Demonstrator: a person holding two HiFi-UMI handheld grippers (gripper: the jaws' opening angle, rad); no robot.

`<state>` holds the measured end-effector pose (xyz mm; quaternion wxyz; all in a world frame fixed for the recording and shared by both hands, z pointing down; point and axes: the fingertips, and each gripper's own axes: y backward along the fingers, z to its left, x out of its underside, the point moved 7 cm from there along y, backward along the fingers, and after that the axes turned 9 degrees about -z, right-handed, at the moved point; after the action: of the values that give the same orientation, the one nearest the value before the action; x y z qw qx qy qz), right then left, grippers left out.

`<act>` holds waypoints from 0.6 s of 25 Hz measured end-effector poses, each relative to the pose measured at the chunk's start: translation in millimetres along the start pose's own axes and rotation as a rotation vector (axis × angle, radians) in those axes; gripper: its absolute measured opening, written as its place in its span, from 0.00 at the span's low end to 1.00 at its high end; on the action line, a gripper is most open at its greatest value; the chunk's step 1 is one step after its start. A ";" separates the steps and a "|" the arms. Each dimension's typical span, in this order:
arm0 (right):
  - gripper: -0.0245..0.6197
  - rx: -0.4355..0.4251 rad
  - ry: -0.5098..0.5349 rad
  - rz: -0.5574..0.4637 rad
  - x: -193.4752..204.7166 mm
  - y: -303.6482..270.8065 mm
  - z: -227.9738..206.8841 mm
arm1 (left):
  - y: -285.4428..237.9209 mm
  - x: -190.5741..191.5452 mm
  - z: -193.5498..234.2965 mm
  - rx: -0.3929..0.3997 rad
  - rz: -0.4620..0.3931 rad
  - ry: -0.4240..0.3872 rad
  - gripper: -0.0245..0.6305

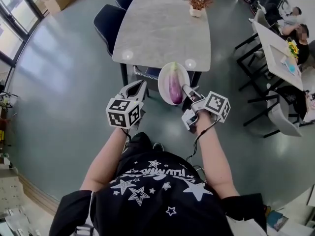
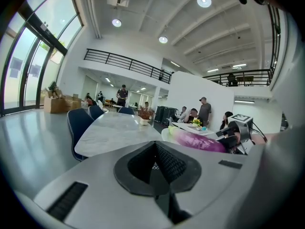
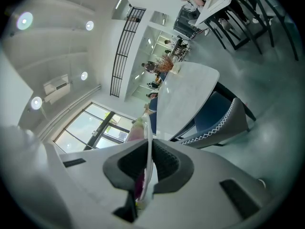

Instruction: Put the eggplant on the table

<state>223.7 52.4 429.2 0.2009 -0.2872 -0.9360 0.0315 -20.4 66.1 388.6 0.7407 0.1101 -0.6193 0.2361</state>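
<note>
Left gripper [image 1: 137,88]: jaws together, empty, just left of the plate [image 1: 164,75], probably spare for now. Eggplant [image 1: 175,86] lies on the plate, in the air short of the table [image 1: 162,28]. Right gripper [image 1: 189,93] clamps the plate's near rim, likely carrying both over.
</note>
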 end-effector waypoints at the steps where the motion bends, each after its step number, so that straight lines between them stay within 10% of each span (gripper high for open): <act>1: 0.07 0.001 -0.001 0.002 -1.1 -2.9 -1.8 | -2.9 -0.6 2.1 -0.003 -0.004 0.004 0.05; 15: 0.07 0.032 -0.003 -0.023 -33.8 -87.8 -7.5 | -76.7 -16.4 64.6 0.037 -0.006 0.012 0.05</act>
<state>206.0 -39.8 439.3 0.2043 -0.2733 -0.9389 0.0446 -41.0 -33.1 396.1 0.7431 0.1241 -0.6099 0.2459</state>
